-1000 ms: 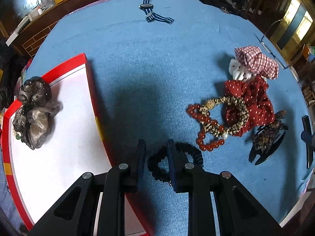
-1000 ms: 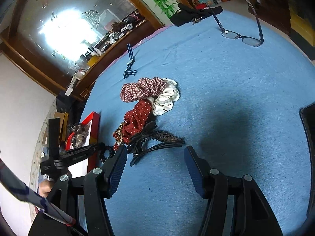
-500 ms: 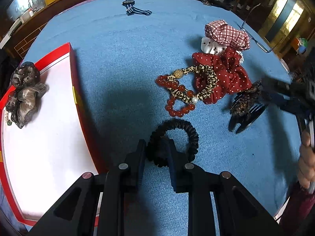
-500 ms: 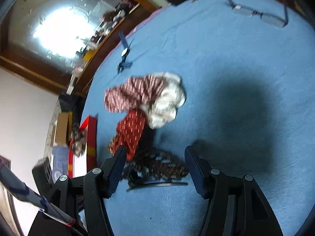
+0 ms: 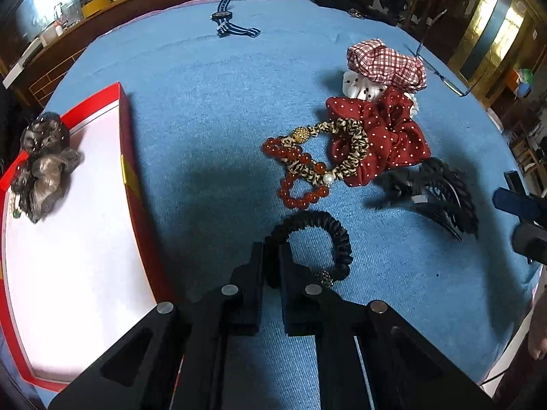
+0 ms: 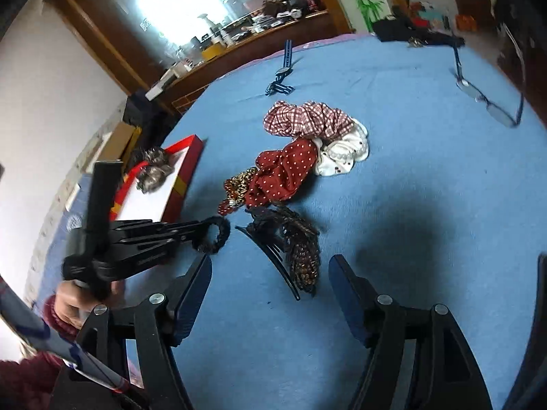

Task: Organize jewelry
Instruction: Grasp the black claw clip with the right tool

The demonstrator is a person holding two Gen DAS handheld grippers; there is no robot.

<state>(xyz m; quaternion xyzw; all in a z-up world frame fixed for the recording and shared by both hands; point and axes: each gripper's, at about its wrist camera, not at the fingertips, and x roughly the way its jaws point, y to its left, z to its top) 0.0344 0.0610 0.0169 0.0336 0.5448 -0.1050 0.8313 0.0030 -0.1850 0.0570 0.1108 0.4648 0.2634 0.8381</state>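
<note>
My left gripper (image 5: 271,251) is shut on the black hair tie (image 5: 336,235), holding it just above the blue cloth, right of the red-rimmed white tray (image 5: 130,171). The hair tie also shows in the right wrist view (image 6: 213,235). A grey-brown scrunchie (image 5: 42,167) lies in the tray. My right gripper (image 6: 270,270) is open, its fingers on either side of the black and brown hair claw (image 6: 294,249). The claw also shows in the left wrist view (image 5: 441,198). Beyond it lie red beads (image 5: 294,177), a leopard tie (image 5: 348,150) and a red dotted scrunchie (image 5: 386,130).
A plaid scrunchie (image 5: 386,61) and a white dotted one (image 6: 345,157) lie further back. A striped watch (image 5: 225,20) sits at the far edge and glasses (image 6: 485,99) at the far right. A dark object (image 6: 542,324) lies at the right edge.
My left gripper has closed on the black hair tie and pulled back with it. My right gripper has come down over the hair claw, still open.
</note>
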